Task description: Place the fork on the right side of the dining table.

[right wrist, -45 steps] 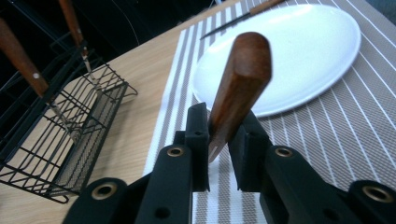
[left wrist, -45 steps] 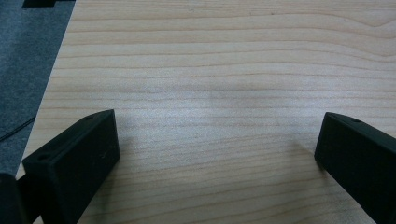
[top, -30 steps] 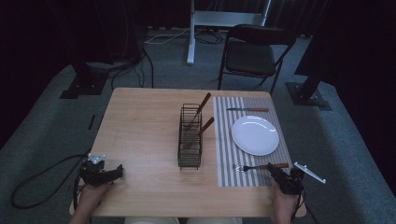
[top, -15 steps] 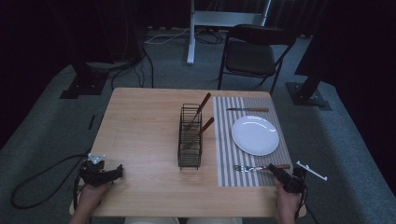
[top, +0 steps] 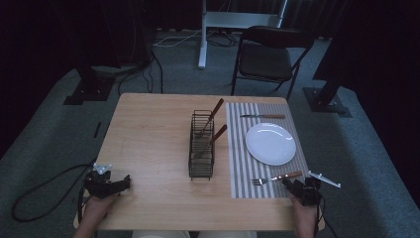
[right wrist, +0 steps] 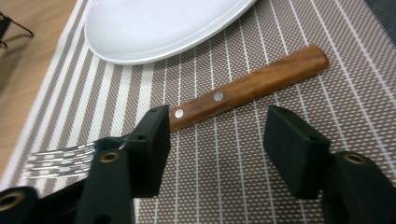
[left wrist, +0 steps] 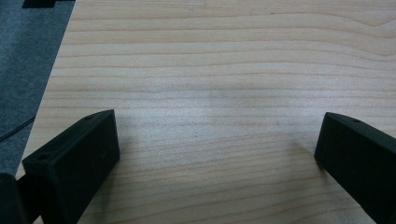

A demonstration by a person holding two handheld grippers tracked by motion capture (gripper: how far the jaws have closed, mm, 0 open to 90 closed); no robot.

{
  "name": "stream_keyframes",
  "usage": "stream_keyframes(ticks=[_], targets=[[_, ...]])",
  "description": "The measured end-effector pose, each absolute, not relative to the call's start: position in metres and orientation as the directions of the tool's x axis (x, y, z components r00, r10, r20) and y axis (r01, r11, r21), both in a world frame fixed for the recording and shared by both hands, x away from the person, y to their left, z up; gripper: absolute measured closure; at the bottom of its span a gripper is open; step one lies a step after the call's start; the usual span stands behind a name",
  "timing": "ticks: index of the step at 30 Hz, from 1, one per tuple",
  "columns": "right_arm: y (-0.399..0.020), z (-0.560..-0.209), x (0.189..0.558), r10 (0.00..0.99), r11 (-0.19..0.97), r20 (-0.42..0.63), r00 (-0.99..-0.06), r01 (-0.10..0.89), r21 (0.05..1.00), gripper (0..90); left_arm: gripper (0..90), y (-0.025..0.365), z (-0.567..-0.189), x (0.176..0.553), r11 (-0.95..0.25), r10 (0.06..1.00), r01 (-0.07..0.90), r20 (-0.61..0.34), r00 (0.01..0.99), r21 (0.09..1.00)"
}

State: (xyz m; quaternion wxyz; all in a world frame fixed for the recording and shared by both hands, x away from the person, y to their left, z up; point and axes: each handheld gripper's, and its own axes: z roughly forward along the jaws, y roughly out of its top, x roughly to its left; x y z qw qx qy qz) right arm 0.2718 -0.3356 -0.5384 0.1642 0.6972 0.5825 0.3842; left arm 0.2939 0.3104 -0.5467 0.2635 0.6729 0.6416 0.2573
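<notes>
**Worktop update: fork's down**

Striped placemat (top: 262, 148) now carries the fork (right wrist: 243, 88), lying just ahead of the right tongs (right wrist: 215, 140), which have backed off, gaping and empty. Left tongs (left wrist: 215, 154) idle, spread wide. Looks like placement's done.

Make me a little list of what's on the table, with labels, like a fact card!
table: wooden table
mat: striped placemat, right side
plate: white plate, on the mat
fork: fork, wooden handle, near the plate
knife: knife, far end of mat
rack: black wire rack holding two utensils
left gripper: open, over bare wood
right gripper: open, beside the fork
</notes>
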Motion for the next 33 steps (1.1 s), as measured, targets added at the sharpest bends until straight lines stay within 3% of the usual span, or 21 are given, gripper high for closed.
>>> stream_keyframes(ticks=[4,6,9,10,13,24,33], targets=[[-0.331,-0.538,0.269,0.957,-0.222,0.289,0.015,0.682,0.697,34.8,0.3,0.310,-0.547,0.294,-0.038,0.999,0.728,0.008,0.045,0.684],[-0.329,-0.539,0.265,0.971,-0.168,0.238,-0.009,0.686,0.708,24.5,0.3,0.310,-0.547,0.294,-0.039,0.999,0.728,0.009,0.045,0.684],[-0.329,-0.540,0.263,0.975,-0.154,0.220,-0.011,0.682,0.715,23.3,0.2,0.310,-0.547,0.294,-0.039,0.999,0.728,0.009,0.045,0.684],[-0.329,-0.543,0.261,0.977,-0.143,0.213,-0.019,0.686,0.714,16.9,0.3,0.310,-0.547,0.294,-0.038,0.999,0.728,0.008,0.044,0.685],[-0.330,-0.545,0.256,0.979,-0.129,0.200,-0.028,0.678,0.724,14.0,0.2,0.310,-0.547,0.294,-0.039,0.999,0.728,0.008,0.045,0.684],[-0.324,-0.548,0.239,0.995,-0.038,0.086,-0.041,0.662,0.749,13.9,0.3,0.310,-0.547,0.294,-0.039,0.999,0.728,0.009,0.045,0.684],[-0.318,-0.554,0.237,0.998,-0.012,0.053,-0.044,0.654,0.757,13.5,0.2,0.310,-0.547,0.294,-0.038,0.999,0.728,0.008,0.045,0.685]])
